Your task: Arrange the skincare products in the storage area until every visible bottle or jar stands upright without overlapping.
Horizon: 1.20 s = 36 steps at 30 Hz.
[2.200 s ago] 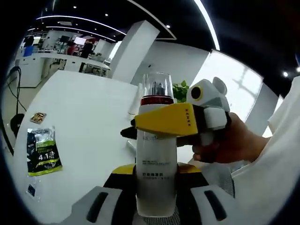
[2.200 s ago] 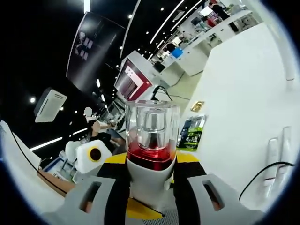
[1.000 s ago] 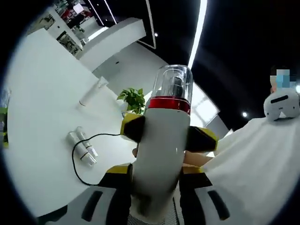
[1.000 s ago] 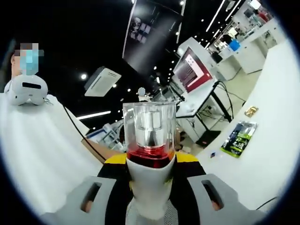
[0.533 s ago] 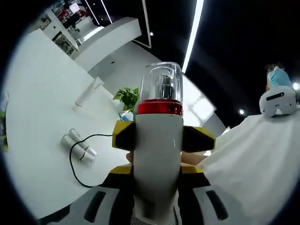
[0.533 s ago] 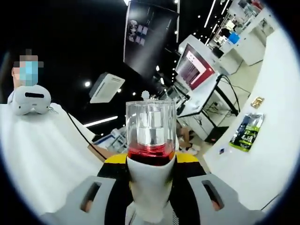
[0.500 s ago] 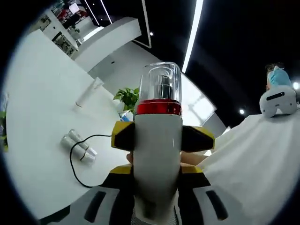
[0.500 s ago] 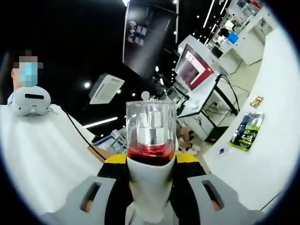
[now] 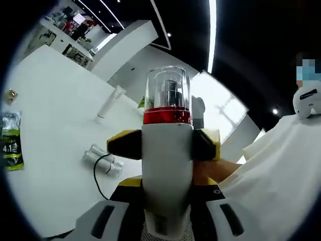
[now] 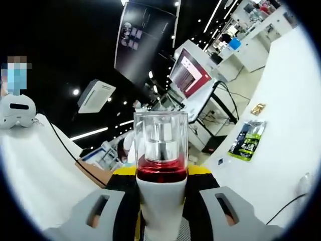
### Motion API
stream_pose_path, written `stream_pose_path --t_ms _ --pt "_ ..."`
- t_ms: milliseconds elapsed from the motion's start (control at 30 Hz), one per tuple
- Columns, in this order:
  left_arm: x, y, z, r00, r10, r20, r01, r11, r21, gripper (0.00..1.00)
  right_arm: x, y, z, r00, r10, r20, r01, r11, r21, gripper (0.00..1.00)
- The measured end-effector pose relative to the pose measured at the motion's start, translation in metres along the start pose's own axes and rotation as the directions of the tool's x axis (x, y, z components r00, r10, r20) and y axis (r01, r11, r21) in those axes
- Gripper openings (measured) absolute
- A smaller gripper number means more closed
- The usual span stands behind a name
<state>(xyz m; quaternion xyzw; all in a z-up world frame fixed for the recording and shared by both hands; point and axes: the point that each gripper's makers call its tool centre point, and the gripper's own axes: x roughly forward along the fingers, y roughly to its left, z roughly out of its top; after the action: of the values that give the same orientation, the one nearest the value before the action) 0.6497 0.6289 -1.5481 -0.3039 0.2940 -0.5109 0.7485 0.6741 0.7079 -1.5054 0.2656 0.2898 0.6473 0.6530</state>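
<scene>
1. Left gripper view showed the white pump bottle [image 9: 167, 170], with its red collar and clear cap, held in the air between the left gripper [image 9: 163, 213] and the right gripper [image 9: 163, 144], well above the white table [image 9: 50, 125]. It was not yet standing anywhere.
2. Both grippers were clamped on the bottle: the left one's jaws were closed against its lower body, and the right one's yellow jaws pressed its sides just under the collar. In the right gripper view the right gripper [image 10: 160, 208] squeezed the same bottle [image 10: 161, 165] near the neck.
3. Judged risk: with two grips on one smooth body, opposing pulls or twists could make it slip or pop the cap. Letting go with both at once would drop it.
4. Two small tubes [image 9: 102, 159] lay flat on the table with a black cable [image 9: 100, 178] looped by them, and a longer white tube [image 9: 110, 103] lay farther off. Setting the bottle down on or against these would probably tip it or leave things overlapping.
5. A green sachet [image 9: 11, 148] lay near the table edge, well apart, and seemed to pose little hazard.
</scene>
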Motion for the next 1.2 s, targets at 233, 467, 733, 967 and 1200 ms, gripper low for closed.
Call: stream_pose_path --t_ms 233,467,733,967,1200 --pt "-0.001 0.01 0.002 0.999 0.052 0.009 -0.052 0.999 -0.014 0.32 -0.001 -0.016 0.002 0.987 -0.163 -0.01 0.163 0.986 -0.036 0.32" --pt "-0.002 0.013 0.006 0.998 0.057 0.027 -0.055 0.997 -0.054 0.32 -0.007 -0.02 0.023 0.976 -0.175 0.128 0.16 0.98 0.115 0.34" --pt "-0.003 0.018 0.008 0.997 0.075 0.036 -0.072 0.995 -0.075 0.32 -0.017 -0.025 0.029 0.966 -0.219 0.14 0.206 0.974 0.098 0.37" --pt "-0.006 0.02 0.013 0.995 0.077 0.065 -0.07 0.992 -0.102 0.31 -0.016 -0.032 0.018 0.95 -0.295 0.102 0.29 0.955 0.056 0.42" --pt "-0.01 0.024 0.02 0.99 0.094 0.105 -0.079 0.988 -0.136 0.31 -0.018 -0.045 0.005 0.923 -0.384 0.026 0.382 0.923 0.043 0.37"
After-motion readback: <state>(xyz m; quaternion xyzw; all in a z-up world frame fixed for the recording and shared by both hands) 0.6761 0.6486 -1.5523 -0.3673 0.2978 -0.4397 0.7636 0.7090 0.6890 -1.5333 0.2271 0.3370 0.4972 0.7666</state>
